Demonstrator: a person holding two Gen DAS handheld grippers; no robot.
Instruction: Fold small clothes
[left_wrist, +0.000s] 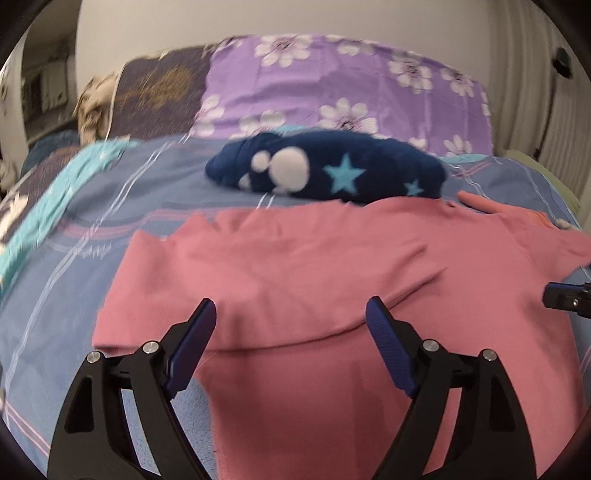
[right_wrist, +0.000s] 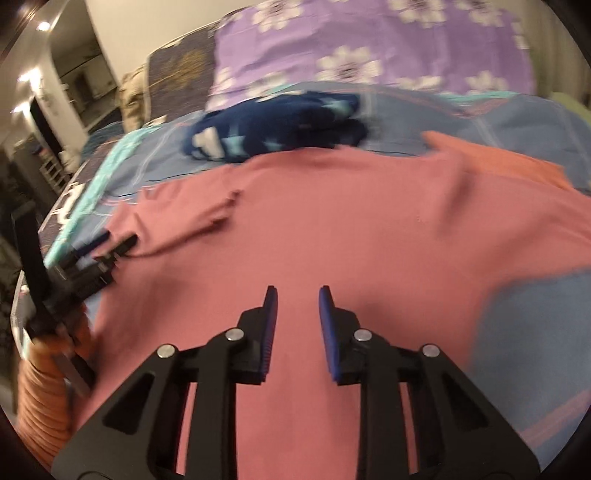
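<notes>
Left wrist view shows a pink shirt lying spread on the bed, over a blue striped cover, and the folding looks to be at an early stage. One fold seems already made: the near part of the shirt carries a doubled edge that runs in a curve across the cloth just beyond the fingers, and a sleeve on the right side lies turned inward over the body. I judge that the remaining folds, to bring the shirt into a small neat packet, are not yet done, because the garment takes up a wide part of the bed. Behind it, touching its far edge, lies a dark blue garment with stars, bunched and thick; whether it is already folded or waits for its turn I cannot tell. The left gripper hangs over the near edge of the shirt with its fingers wide apart and nothing between them. From the right wrist view, the right gripper has its fingers close to each other with a narrow gap, above the middle of the shirt; no cloth is pinched there, as far as I can see. The shirt is a plain, soft knit of one colour, mostly flat with some shallow wrinkles, and its far right corner shows a more orange tone. A purple pillow with white flowers stands behind everything.
</notes>
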